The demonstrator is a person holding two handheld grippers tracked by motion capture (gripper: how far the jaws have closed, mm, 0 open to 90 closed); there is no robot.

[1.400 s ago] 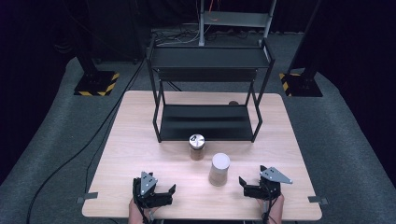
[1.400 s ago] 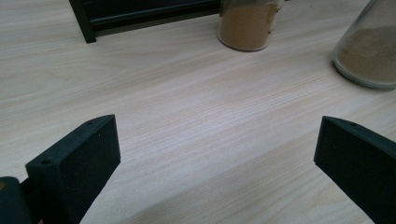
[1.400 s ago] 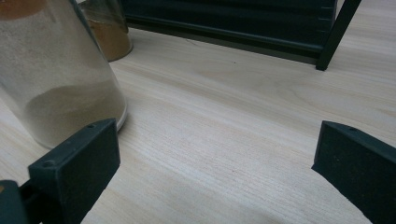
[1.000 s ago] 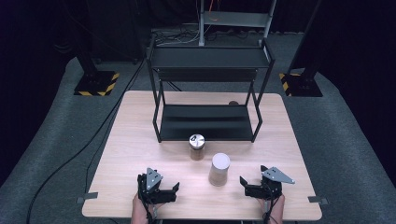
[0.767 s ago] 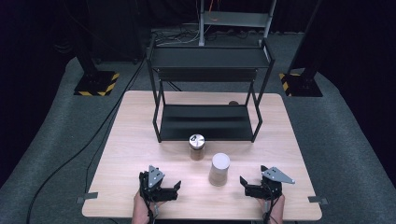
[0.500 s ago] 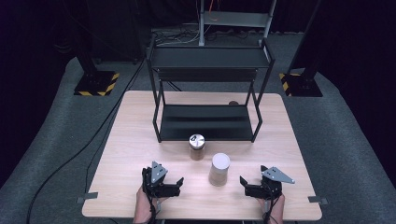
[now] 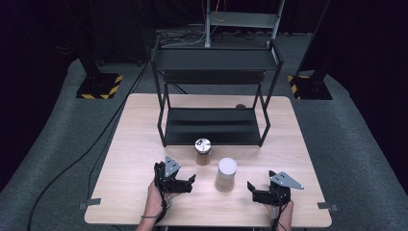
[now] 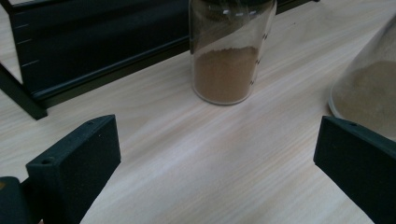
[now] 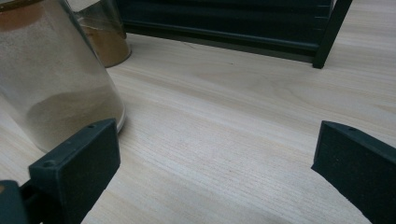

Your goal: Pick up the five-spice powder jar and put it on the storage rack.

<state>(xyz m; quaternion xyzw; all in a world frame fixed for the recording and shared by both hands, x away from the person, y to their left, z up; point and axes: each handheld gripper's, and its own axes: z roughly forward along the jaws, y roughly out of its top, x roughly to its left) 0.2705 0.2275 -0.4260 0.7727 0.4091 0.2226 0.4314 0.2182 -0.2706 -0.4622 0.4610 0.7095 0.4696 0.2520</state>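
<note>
Left gripper (image 7: 184, 181) sits wide open, nothing held, with the small spice jar (image 7: 203, 151) at its 1 o'clock and the bigger jar (image 7: 225, 174) at 3. Right gripper (image 7: 254, 189) is open too. Glass looks slick and breakable, so I'd grab mid-body, below the lid.

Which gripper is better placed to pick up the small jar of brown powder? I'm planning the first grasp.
Probably the left gripper: its open jaws face the small jar, while the right gripper sits beyond the larger jar.

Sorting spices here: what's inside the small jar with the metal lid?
Brown powder fills roughly the lower half of the jar; clear glass above it. The lid hides the top.
</note>
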